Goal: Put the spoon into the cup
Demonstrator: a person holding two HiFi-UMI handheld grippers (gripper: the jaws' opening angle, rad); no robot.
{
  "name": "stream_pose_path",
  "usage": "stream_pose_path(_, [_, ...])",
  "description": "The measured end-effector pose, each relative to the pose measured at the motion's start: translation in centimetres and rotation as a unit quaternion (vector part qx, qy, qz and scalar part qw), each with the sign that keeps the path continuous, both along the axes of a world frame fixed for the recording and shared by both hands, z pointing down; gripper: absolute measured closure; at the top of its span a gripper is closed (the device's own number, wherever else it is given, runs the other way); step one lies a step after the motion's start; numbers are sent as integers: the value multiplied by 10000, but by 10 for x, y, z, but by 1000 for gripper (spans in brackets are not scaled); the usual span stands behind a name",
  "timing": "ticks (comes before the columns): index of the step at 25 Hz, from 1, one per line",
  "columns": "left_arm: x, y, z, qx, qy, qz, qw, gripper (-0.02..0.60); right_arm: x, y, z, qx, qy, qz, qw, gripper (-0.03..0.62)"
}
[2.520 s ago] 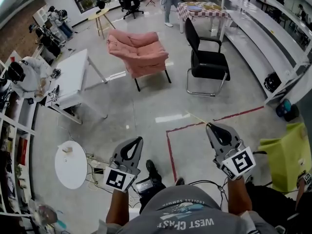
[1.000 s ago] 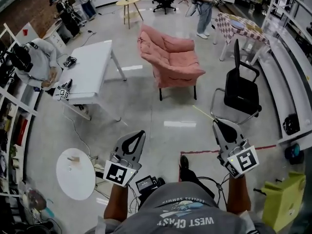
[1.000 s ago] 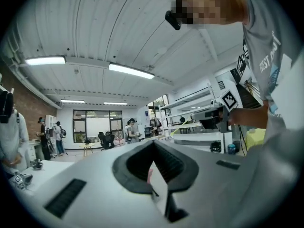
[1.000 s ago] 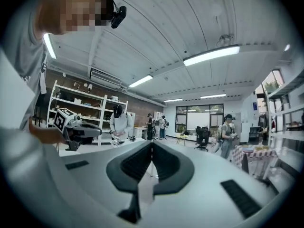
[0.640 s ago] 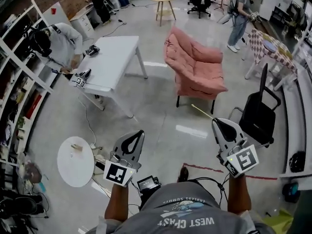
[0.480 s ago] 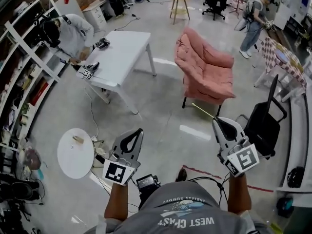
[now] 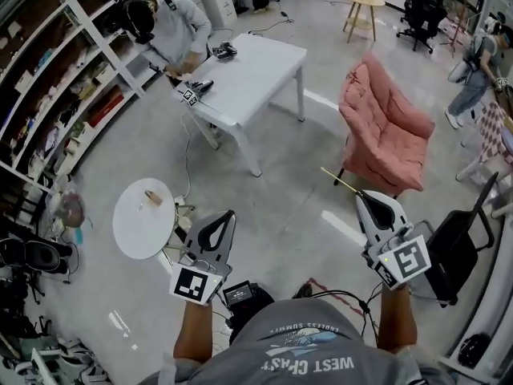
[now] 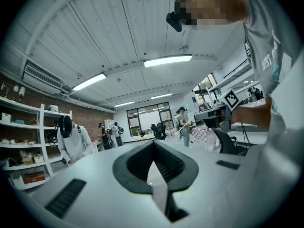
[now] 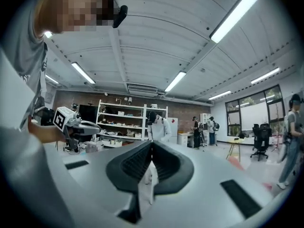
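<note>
My right gripper point(image 7: 361, 193) is held out over the floor at the right of the head view, shut on a thin pale-yellow spoon point(image 7: 337, 179) that sticks out up and left from its tip. In the left gripper view the same yellow spoon point(image 8: 183, 127) shows far off at that gripper. My left gripper point(image 7: 229, 213) is shut with nothing in it, and its jaws meet in its own view point(image 8: 153, 144). A small tan thing, maybe the cup point(image 7: 152, 196), stands on a round white side table point(image 7: 136, 227) to the left of the left gripper.
A white rectangular table point(image 7: 256, 66) with a person point(image 7: 172, 26) bent over it stands ahead. A pink armchair point(image 7: 385, 131) is at right, with a black chair point(image 7: 457, 247) nearer. Shelves point(image 7: 48, 95) line the left wall. Cables point(image 7: 180, 207) lie beside the round table.
The head view has swung left: the armchair and black chair slid right, while the white table, shelves and round table came further into view. Both grippers keep their pose, and the spoon stays held.
</note>
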State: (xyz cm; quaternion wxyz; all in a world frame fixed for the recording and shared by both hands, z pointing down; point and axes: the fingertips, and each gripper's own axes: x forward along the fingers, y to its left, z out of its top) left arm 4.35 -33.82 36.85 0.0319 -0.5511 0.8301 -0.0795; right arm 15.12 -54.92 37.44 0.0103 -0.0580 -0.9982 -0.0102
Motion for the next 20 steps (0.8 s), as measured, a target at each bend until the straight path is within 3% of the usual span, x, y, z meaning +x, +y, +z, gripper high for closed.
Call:
stream_pose_path(7, [-38, 50, 0, 16, 10, -581, 9983, 580, -57, 34, -3, 47, 2, -473, 9989, 589])
stream_pose_path(20, [-127, 139, -15, 280, 59, -1055, 9940, 580, -161, 122, -26, 197, 69, -937, 9954, 589])
